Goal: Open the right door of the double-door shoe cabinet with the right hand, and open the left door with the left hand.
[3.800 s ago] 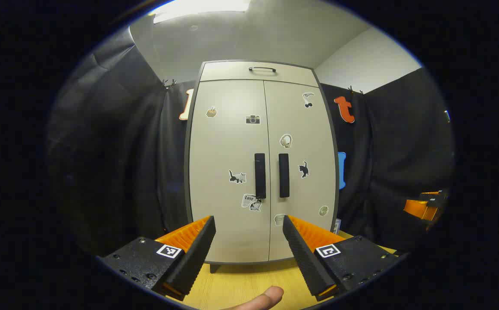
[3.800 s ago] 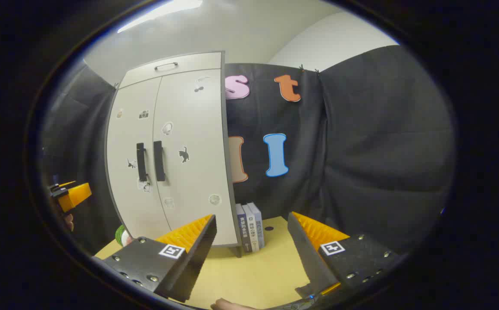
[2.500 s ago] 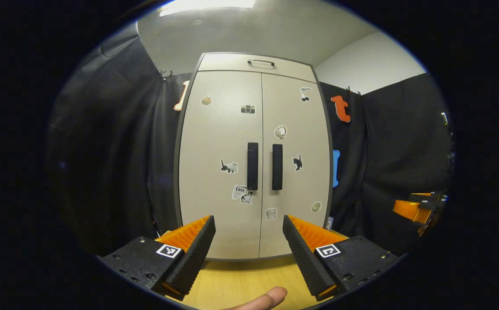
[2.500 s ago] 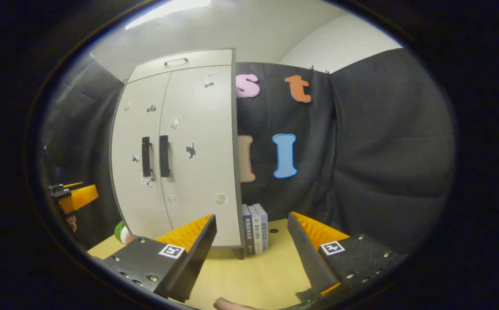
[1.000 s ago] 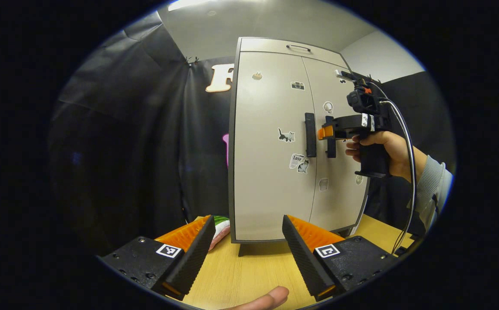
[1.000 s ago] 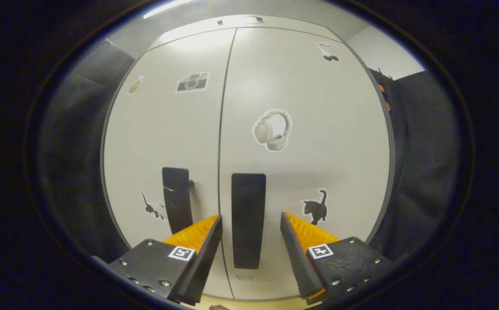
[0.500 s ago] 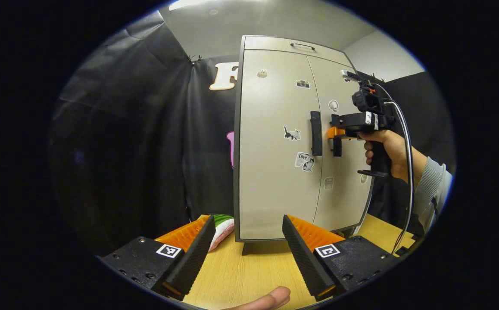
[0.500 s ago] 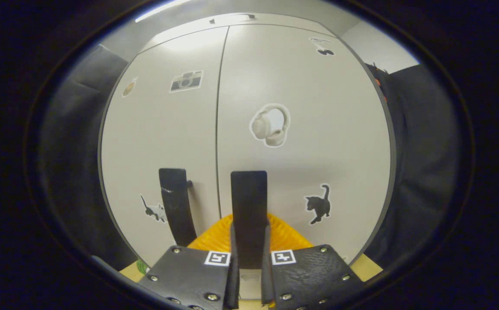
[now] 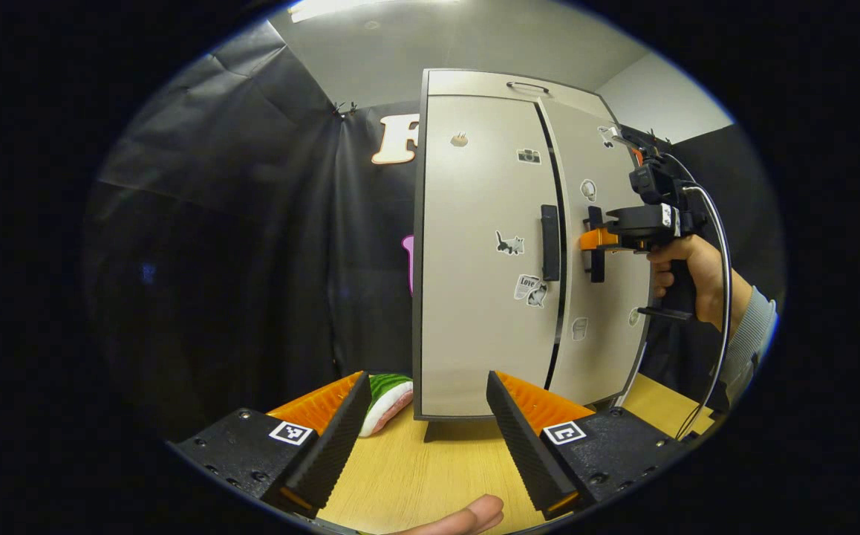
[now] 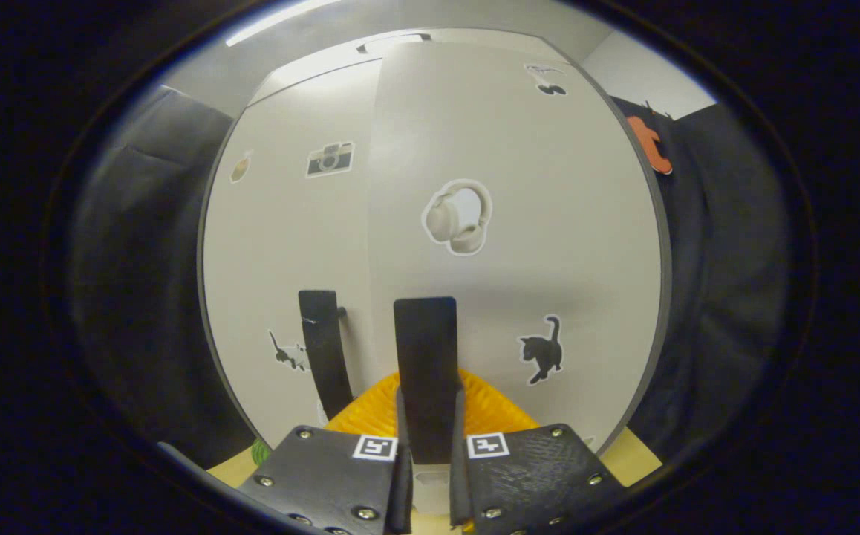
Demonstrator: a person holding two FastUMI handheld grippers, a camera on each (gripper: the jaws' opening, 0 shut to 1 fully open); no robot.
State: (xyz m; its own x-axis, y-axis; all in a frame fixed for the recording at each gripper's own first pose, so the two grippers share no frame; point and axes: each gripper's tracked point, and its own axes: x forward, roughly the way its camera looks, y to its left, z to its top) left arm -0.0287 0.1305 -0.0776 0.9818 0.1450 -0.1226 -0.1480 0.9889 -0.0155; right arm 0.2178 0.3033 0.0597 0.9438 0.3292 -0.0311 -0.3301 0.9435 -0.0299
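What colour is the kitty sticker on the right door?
Black. The cat sticker shows best in the right gripper view, on the pale right door.

Light pours down from a ceiling strip [image 9: 370, 7] at the top of the left gripper view, and the same kind of bright bar [image 10: 281, 18] streaks the upper edge of the right gripper view. The cabinet [image 9: 489, 253] glows pale and evenly lit, with a soft bright patch high on its doors [image 10: 430, 96]. The black cloth [image 9: 215, 245] swallows light and goes murky toward the left. Under the cabinet a soft shadow sits on the wooden surface [image 9: 430, 475]. Fisheye bending is strong: straight cabinet edges bow outward. The right gripper view looks softer, slightly hazy; the left gripper view is crisper.
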